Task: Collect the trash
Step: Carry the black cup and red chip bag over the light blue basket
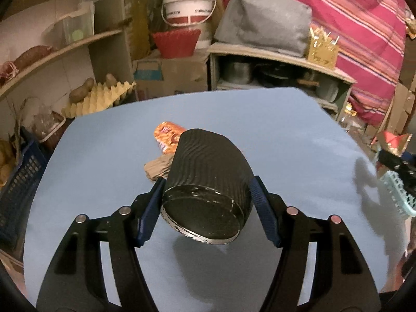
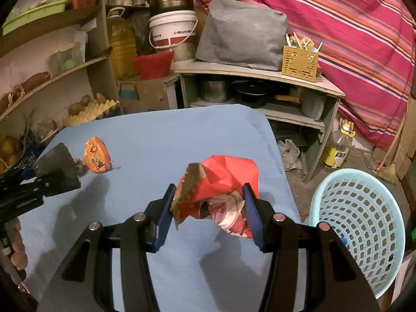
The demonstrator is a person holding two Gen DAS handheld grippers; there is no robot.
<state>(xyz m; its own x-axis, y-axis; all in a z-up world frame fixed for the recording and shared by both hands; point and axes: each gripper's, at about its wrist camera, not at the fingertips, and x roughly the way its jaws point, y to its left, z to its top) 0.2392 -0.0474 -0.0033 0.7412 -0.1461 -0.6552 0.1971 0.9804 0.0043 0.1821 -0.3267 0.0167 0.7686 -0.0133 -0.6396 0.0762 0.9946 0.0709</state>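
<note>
Trash in both grippers. Left gripper (image 1: 206, 202) is clamped on a black can (image 1: 208, 182), blue pads pressed to its two sides; can is tilted, rimmed end toward the camera, lifted clear of the blue table (image 1: 286, 135), its shadow on the cloth below. Right wrist view shows the same can (image 2: 56, 167) off the table's left edge side, held by the left gripper (image 2: 28, 189).

Right gripper (image 2: 208, 208) is closed on a crumpled red wrapper (image 2: 223, 179), one pad on each side; a jagged foil edge sticks up at the left pad, printed white-and-red inside shows low. Wrapper hangs above the table (image 2: 182, 135), near its right edge, shadow beneath.

On the table toward the far left: an orange snack wrapper (image 2: 96, 158), lying flat; same wrapper (image 1: 167, 136) sits just behind the can in the left view. Beside it a brown crumpled scrap (image 1: 158, 167), touching or nearly touching the orange one — cannot tell which.

Pale blue perforated basket (image 2: 361, 223) stands on the floor off the table's right edge, just beside the right gripper
</note>
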